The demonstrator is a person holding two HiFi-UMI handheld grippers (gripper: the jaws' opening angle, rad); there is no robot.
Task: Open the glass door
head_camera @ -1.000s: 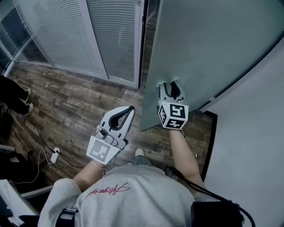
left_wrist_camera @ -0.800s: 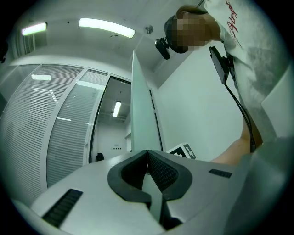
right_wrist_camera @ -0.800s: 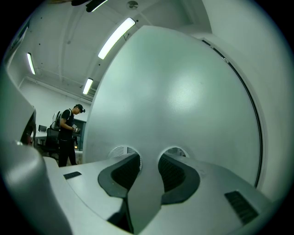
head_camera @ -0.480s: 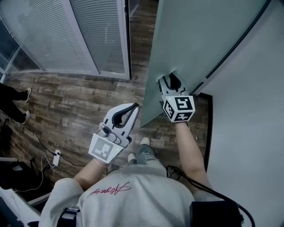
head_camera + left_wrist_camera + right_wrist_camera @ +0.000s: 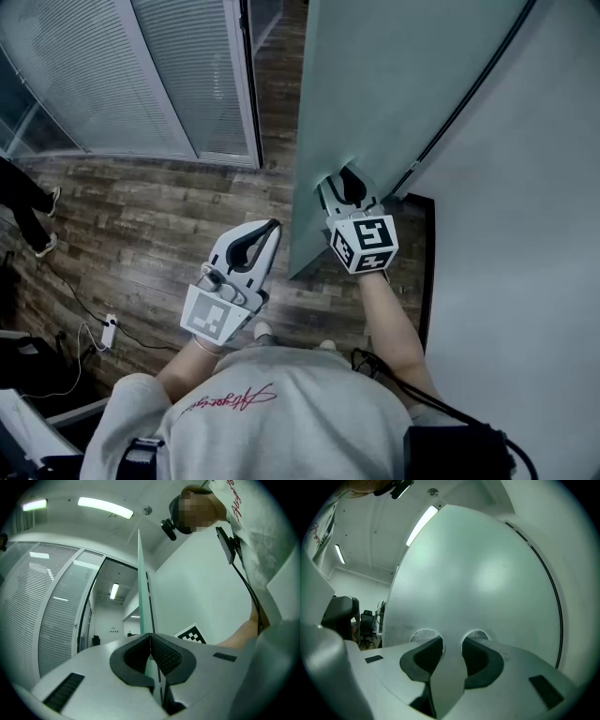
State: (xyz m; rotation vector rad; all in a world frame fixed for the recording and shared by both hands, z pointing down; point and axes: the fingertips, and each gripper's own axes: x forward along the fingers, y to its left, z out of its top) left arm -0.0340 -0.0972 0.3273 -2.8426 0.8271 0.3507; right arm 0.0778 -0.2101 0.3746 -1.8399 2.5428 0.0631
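Note:
The frosted glass door point(image 5: 394, 84) stands partly swung, its free edge running down the middle of the head view. My right gripper point(image 5: 339, 175) points level at the door's face with its jaws apart and nothing between them. Both fingertips point(image 5: 436, 644) rest against the glass point(image 5: 487, 573), which mirrors them. My left gripper point(image 5: 276, 226) hangs left of the door's edge over the floor, its jaws shut together and holding nothing. In the left gripper view the shut tips point(image 5: 150, 635) line up with the thin door edge point(image 5: 140, 588).
A glass partition with blinds point(image 5: 141, 75) stands at the left, a white wall point(image 5: 525, 234) at the right. Wood floor point(image 5: 141, 216) lies below, with a power strip and cable point(image 5: 110, 326) and another person's legs point(image 5: 28, 202) at the far left. Office chairs point(image 5: 370, 620) show beyond.
The door's free edge has drawn further from the partition, so the gap is wider. Both grippers and the person have moved forward, the right one still on the glass.

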